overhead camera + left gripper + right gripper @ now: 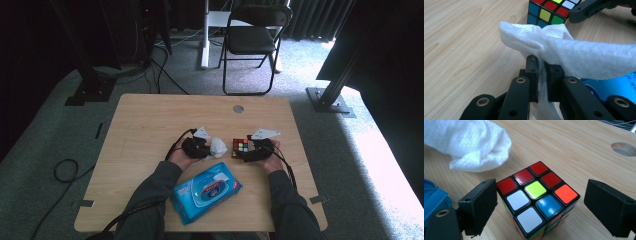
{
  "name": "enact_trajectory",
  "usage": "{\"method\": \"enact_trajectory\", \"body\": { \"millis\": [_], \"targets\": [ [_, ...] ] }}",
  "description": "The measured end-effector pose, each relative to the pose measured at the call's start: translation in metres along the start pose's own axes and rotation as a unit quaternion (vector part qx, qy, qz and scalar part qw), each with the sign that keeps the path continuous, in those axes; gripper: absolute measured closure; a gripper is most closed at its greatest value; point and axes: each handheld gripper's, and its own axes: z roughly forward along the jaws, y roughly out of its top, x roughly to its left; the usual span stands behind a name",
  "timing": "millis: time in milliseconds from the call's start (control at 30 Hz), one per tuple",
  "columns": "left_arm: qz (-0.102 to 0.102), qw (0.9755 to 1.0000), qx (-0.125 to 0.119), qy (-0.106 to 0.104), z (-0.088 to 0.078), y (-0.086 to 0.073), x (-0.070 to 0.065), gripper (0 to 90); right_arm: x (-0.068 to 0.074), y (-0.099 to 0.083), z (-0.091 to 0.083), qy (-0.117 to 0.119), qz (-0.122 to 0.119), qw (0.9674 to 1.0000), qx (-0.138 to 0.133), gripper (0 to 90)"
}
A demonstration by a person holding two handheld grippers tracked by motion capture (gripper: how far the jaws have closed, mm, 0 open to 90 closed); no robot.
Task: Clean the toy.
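Observation:
A scrambled puzzle cube (241, 147) (536, 192) stands on the wooden table (150, 120), right of centre. My right gripper (248, 152) (544, 206) is open around it: one pad sits close beside the cube and the other stands clear with a gap. A crumpled white wipe (218, 146) (564, 47) hangs between the jaws of my left gripper (202, 149) (544, 66), which is shut on it. The wipe (466, 142) hovers just left of the cube (549, 11), a little apart from it.
A blue pack of wipes (206, 191) (614, 87) lies near the table's front edge, between the person's forearms. A round cable hole (238, 108) (624, 148) sits at the back of the table. A folding chair (252, 40) stands on the carpet beyond.

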Motion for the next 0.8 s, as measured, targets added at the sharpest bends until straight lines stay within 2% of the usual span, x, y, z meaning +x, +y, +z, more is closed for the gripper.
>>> {"method": "enact_trajectory", "body": {
  "millis": [233,533,667,800],
  "targets": [
    [-0.001,1.0,-0.001,0.0,-0.0002,-0.0002,0.0005,81.9,0.0027,-0.001,0.0038,0.008,-0.012,0.9999,0.008,15.2],
    [0.001,1.0,0.0,-0.002,0.0016,0.0006,-0.0003,81.8,0.0037,-0.0015,0.0033,0.006,-0.02,0.9997,0.013,20.3],
    [0.003,1.0,0.001,-0.002,0.0008,0.0015,-0.0001,81.8,0.0033,-0.003,0.0062,0.008,-0.018,0.9997,0.017,21.0],
    [0.003,1.0,0.0,-0.002,0.0007,0.0019,0.0,81.8,0.0025,-0.0032,0.0062,0.007,-0.014,0.9998,0.014,26.2]
  ]
}}
